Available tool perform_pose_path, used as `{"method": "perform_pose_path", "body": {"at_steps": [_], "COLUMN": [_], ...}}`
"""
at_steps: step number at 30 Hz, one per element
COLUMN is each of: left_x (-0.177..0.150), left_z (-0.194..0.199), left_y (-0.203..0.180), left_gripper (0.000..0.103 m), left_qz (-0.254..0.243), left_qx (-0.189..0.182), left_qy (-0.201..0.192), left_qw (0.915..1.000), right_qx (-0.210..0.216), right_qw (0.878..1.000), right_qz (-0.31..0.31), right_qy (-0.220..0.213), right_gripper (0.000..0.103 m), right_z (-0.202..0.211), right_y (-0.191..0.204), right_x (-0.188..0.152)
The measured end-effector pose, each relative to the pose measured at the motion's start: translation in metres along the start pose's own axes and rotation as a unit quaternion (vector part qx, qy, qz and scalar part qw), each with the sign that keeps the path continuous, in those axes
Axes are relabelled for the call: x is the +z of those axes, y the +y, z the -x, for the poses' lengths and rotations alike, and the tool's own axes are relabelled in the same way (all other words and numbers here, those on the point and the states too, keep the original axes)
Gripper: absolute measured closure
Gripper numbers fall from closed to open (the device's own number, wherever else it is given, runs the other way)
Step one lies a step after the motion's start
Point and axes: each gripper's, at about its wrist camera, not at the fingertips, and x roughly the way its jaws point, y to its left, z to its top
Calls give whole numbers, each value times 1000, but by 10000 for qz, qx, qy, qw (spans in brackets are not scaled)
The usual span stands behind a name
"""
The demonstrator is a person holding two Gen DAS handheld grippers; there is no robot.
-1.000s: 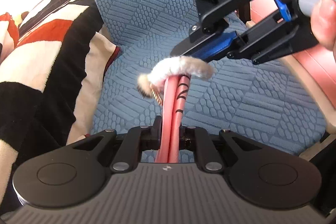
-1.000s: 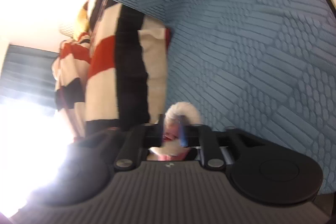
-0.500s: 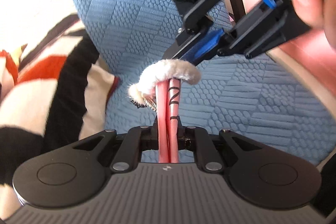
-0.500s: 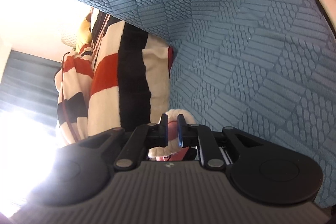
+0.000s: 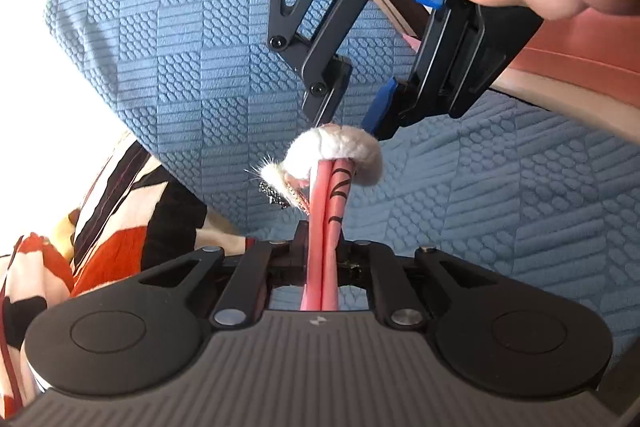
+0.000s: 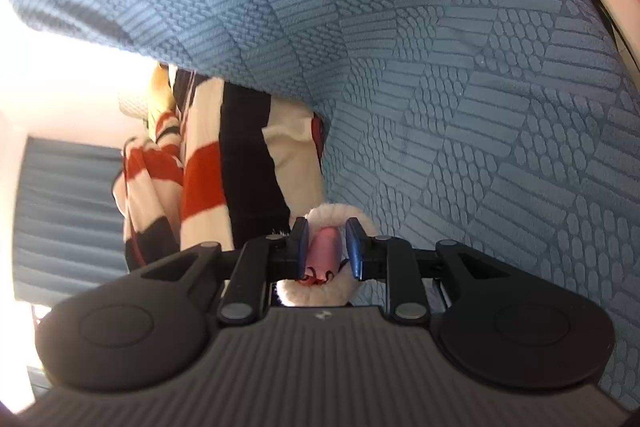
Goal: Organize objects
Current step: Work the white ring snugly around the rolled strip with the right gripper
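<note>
our left claw [image 5: 322,247] squeezes the pink slipper with white fluffy trim [image 5: 334,163]; our right claw [image 6: 327,247] just let go, slightly open around it.

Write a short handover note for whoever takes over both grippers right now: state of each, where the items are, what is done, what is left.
Left gripper: shut on the pink folded item, held up over the blue textured cover.
Right gripper: its jaws have just been opening and stand apart at the white fluffy trim, pads not pressing on it.
Striped blanket lies beside the cover.
Done: item lifted.
Left: set it down in its place, which is not in view.
</note>
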Motion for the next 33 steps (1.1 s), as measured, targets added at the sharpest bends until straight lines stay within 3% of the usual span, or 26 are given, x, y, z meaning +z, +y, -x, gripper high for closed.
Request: {"method": "perform_pose_path", "body": {"at_steps": [5, 8, 19, 24, 28, 33], "left_x": [4, 5, 5, 4, 4, 5], "left_z": [3, 8, -8, -13, -14, -12], "left_y": [1, -2, 4, 3, 6, 9], "left_gripper": [94, 94, 94, 94, 94, 92], "left_qz": [-137, -260, -77, -20, 119, 243], "left_qx": [19, 41, -18, -6, -21, -34], "left_qy": [-247, -385, -104, 10, 56, 63], "left_qw": [9996, 9989, 9999, 10000, 9999, 9997], "right_qx": [108, 13, -188, -181, -140, -204], "right_qw": [9999, 9999, 9986, 9989, 9984, 9981], "right_qz": [59, 106, 212, 4, 170, 471], "right_qy": [24, 57, 446, 426, 522, 337], "right_gripper": [83, 80, 76, 76, 76, 81], "right_z": [1, -3, -16, -9, -7, -5], "right_y": [1, 2, 7, 1, 5, 13], "right_x": [9, 11, 5, 5, -2, -7]}}
